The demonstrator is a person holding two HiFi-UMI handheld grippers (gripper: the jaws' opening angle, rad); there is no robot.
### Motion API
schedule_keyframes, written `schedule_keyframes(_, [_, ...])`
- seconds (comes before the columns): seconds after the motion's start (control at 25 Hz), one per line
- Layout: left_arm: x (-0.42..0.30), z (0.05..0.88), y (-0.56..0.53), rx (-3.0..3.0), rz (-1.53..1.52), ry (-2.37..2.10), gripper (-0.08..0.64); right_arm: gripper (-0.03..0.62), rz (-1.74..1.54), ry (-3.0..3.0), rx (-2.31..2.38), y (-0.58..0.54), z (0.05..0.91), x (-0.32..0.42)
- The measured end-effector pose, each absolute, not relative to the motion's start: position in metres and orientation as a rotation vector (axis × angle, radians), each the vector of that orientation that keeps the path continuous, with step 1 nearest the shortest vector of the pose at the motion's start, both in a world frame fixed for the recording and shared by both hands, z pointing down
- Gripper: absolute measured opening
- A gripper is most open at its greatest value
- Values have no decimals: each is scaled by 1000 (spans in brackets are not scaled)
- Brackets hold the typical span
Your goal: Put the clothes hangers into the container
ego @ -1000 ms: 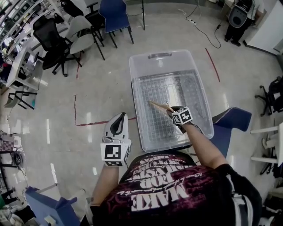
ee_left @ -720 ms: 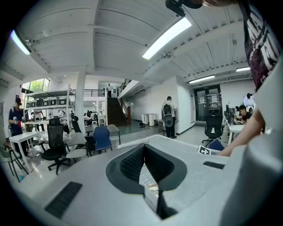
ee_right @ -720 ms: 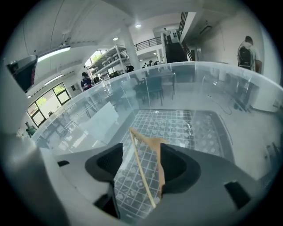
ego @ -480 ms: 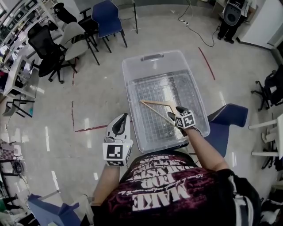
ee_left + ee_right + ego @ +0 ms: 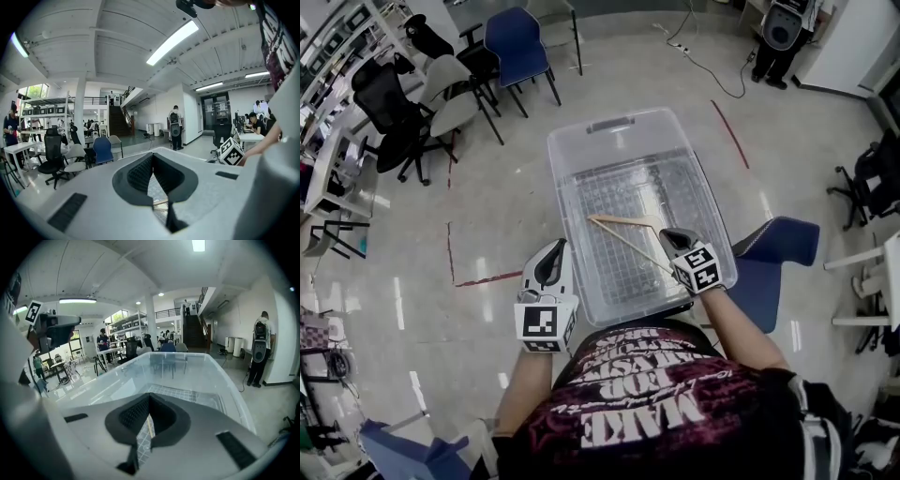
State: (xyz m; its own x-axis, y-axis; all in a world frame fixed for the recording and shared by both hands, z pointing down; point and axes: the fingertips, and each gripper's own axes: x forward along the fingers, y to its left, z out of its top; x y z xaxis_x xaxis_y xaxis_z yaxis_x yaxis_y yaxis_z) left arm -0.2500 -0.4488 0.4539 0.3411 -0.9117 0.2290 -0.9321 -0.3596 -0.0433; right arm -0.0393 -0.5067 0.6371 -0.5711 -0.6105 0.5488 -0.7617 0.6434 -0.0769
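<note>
We had the wooden hanger (image 5: 623, 225) down on the gridded floor of the clear container (image 5: 619, 122), lying toward the bin's 5 o'clock corner, with one long arm running out toward 10 o'clock. The right gripper (image 5: 673, 236) hung above the hanger's 4 o'clock end. Its jaws had just been closing and now stood clenched together with nothing between them; through the notch above the pads we saw only the grid and a thin strip of the hanger below. The left gripper (image 5: 559, 246) waited outside the container's wall at about 8 o'clock, over the floor, its jaws likewise pressed together and empty.

We judged the placing step done for this hanger: it rested inside and was free of both grippers. No other hanger showed in any view, so we could not say how many were left. The next move, as we read it, called for drawing the right gripper clear of the rim, opening its jaws and turning to find another hanger.
</note>
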Motion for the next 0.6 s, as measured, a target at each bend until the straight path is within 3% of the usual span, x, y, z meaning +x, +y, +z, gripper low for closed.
schedule_keyframes(0.6, [-240, 446, -458, 2484, 272, -1707, 6, 3, 211, -2641, 1146, -501, 483, -33])
